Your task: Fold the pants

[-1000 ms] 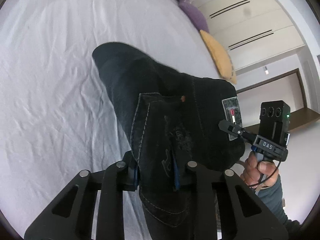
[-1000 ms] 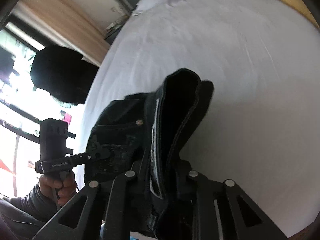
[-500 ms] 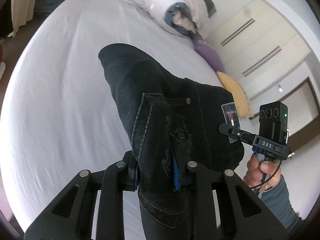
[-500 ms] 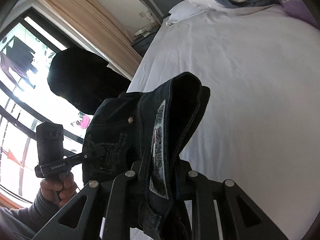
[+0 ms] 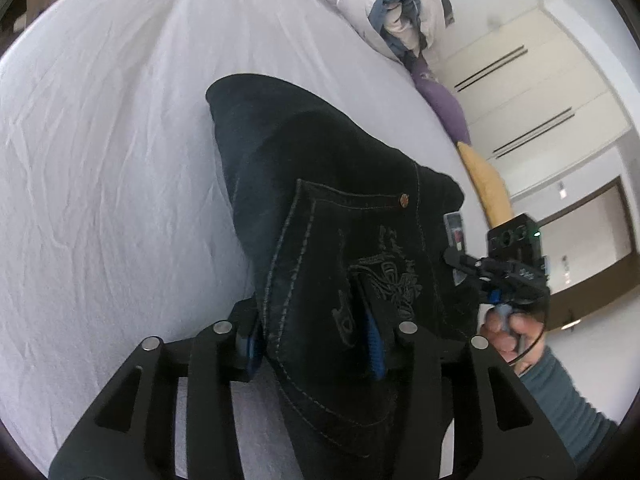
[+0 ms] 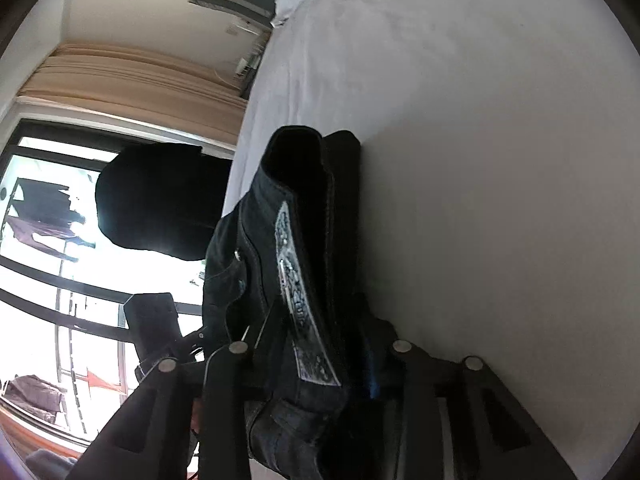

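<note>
Jeans (image 5: 344,216), black denim, hang bunched above the white bedsheet (image 5: 104,168), held up by the waistband at both ends. By my reading they are being carried to be laid down; next calls for lowering and spreading them flat. Left gripper (image 5: 316,340) is clamped on the pocket edge; right gripper (image 6: 316,360) is pinched shut on the waistband's patch.

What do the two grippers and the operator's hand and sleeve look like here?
Left gripper: matte black flat linkage arms with slot cutouts, silver pivot pins, blue ribbed pads on the fingers. Right gripper: same black build, blue part at the handle, a black camera box with a green light, white lettering too blurred to read, thin black cable. Bare hand, grey-teal ribbed sleeve.
</note>
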A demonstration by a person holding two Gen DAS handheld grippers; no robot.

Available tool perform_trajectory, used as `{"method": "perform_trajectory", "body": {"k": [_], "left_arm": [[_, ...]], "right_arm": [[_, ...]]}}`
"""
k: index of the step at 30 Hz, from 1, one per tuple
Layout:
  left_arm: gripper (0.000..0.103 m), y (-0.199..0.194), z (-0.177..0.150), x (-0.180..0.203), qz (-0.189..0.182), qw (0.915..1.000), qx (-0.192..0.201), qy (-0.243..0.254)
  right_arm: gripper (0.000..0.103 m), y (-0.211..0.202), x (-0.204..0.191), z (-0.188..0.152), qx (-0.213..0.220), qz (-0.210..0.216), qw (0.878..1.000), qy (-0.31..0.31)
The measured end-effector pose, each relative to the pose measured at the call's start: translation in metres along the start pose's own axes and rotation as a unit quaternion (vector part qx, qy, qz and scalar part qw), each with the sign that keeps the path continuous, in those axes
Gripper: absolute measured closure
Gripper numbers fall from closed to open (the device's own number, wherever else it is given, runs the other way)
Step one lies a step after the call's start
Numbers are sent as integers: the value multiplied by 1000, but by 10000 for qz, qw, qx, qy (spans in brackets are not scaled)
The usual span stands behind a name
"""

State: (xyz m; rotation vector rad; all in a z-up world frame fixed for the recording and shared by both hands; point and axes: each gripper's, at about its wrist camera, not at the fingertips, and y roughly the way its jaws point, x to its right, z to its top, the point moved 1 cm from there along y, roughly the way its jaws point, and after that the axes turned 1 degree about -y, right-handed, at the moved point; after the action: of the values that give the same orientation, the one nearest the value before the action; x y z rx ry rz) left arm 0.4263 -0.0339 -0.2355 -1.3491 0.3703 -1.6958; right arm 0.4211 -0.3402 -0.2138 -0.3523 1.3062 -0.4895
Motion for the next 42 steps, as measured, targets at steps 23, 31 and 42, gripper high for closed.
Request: {"method": "perform_trajectory", "body": {"k": [23, 31, 42], "left_arm": [[0, -221, -141, 213, 3506, 8517, 3474, 1759], [0, -298, -168, 255, 3219, 8548, 3649, 1803], [0, -312, -190, 265, 3327, 8842, 2998, 1324]], "right_arm": [[0, -163, -236, -195, 3464, -2458, 8623, -2758], [0, -208, -321, -243, 4510, -2464, 7898, -3349], [0, -216, -359, -271, 4269, -2176, 8099, -3382]]}}
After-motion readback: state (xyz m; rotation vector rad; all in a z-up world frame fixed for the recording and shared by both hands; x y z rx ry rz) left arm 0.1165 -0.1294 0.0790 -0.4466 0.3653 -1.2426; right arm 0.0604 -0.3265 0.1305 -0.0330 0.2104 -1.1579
